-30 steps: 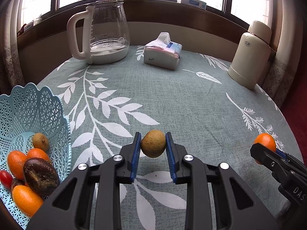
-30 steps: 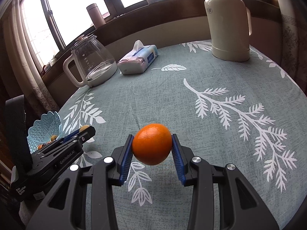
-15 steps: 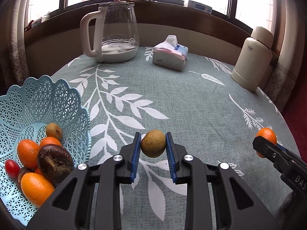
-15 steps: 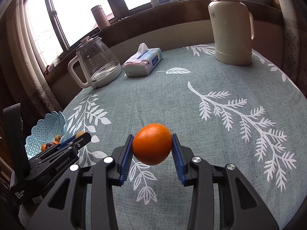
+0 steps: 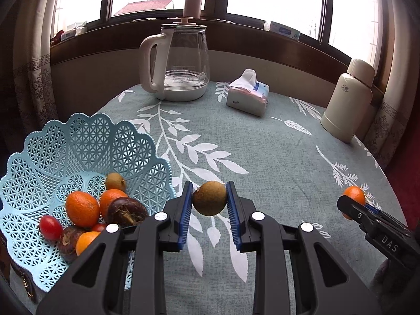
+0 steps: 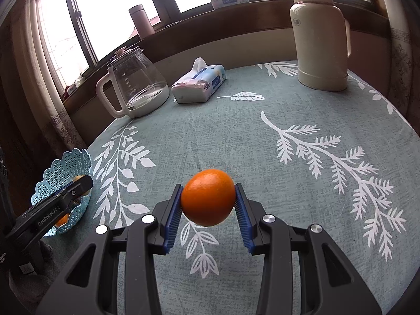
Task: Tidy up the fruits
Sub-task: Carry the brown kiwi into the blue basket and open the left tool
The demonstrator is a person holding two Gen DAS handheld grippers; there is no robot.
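Glass kettle [image 5: 183, 63], tissue pack [image 5: 248, 95], thermos [image 5: 347, 99]

Home — kettle [image 5: 183, 63], tablecloth [image 5: 262, 157]

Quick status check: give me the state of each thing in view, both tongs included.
Left tongs: shut on brown fruit, held above the table.
Right tongs: shut on orange, held above the table.
Basket: upright, holding several fruits.
Glass kettle: upright, lid on, a little water.
Tissue pack: open, tissue sticking out.
Thermos: upright, capped.

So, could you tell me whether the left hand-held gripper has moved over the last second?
Yes. The left hand-held gripper has swung left toward the blue basket, which fills more of its view; the kettle has shifted right.
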